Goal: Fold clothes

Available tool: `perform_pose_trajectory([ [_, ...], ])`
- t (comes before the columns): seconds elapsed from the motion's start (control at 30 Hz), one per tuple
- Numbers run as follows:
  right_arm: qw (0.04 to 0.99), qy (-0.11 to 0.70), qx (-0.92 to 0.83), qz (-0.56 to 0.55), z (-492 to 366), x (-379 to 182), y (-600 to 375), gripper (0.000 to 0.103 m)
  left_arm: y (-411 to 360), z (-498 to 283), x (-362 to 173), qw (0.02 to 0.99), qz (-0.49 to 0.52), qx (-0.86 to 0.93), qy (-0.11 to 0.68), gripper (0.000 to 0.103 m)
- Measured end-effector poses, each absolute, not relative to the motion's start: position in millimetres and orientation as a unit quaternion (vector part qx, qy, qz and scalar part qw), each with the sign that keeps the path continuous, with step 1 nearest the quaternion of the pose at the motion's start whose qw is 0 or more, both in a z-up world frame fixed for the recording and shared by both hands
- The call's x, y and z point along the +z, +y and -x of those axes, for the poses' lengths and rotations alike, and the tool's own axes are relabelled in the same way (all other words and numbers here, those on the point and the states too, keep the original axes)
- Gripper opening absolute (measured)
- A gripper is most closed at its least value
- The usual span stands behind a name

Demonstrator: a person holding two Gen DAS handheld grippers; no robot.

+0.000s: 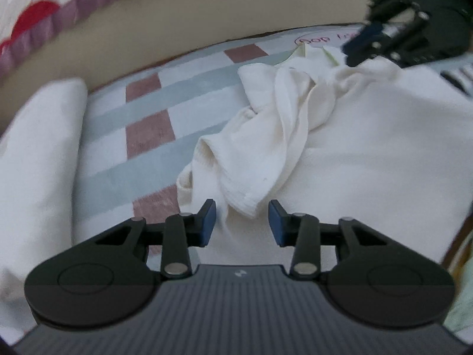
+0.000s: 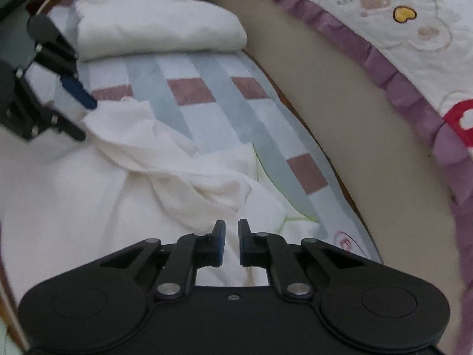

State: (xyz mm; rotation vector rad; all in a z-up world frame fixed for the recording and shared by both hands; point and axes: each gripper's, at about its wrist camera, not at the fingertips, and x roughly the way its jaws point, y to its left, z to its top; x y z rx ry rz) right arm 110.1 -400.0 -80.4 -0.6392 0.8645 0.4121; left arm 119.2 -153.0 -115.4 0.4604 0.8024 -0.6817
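Between the spread fingers of the left gripper (image 1: pixel 241 222) hangs the ribbed cuff of a cream-white garment (image 1: pixel 369 136), untouched by either blue pad. The jaws stand wide. Ahead, the sleeve runs twisted and bunched up toward the right gripper (image 2: pixel 232 242), whose jaws are narrowed to a slim gap with cloth beneath them; whether they pinch it cannot be told. The garment's body lies smooth on a checked blanket (image 1: pixel 153 112). Beyond sits a folded white piece (image 2: pixel 159 26).
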Motion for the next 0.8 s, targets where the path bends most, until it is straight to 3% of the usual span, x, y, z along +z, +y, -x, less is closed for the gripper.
perform_pose_trajectory([
  [0.07,0.835,0.408,0.205,0.306,-115,-91,-404,0.011,-152,-121,-117,0.849,-0.206,-0.307,0.377,0.047],
  [0.13,0.833,0.414,0.21,0.302,-119,-99,-409,0.034,-152,-121,-117,0.857,-0.199,-0.307,0.363,0.051],
  [0.2,0.835,0.42,0.21,0.287,-123,-104,-416,0.05,-156,-123,-117,0.864,-0.2,-0.307,0.346,0.055],
  [0.23,0.836,0.423,0.21,0.28,-125,-107,-420,0.051,-157,-125,-117,0.863,-0.193,-0.314,0.345,0.055],
  [0.3,0.837,0.429,0.211,0.265,-129,-112,-427,0.051,-158,-133,-121,0.846,-0.15,-0.351,0.372,0.052],
  [0.33,0.838,0.432,0.211,0.258,-131,-115,-430,0.05,-161,-138,-124,0.843,-0.142,-0.355,0.378,0.046],
  [0.37,0.839,0.434,0.211,0.251,-133,-117,-434,0.047,-167,-142,-125,0.846,-0.163,-0.346,0.371,0.021],
  [0.4,0.84,0.437,0.213,0.242,-135,-120,-437,0.021,-174,-147,-126,0.849,-0.183,-0.336,0.365,0.006],
  [0.43,0.84,0.441,0.22,0.226,-138,-119,-439,0.005,-178,-155,-125,0.854,-0.19,-0.324,0.36,0.005],
  [0.63,0.872,0.447,0.153,0.128,-150,-110,-453,0.005,-150,-238,-103,0.881,0.01,-0.244,0.406,0.007],
  [0.8,0.878,0.47,0.082,0.043,-162,-110,-456,0.009,-140,-236,-119,0.894,-0.019,-0.181,0.409,0.018],
])
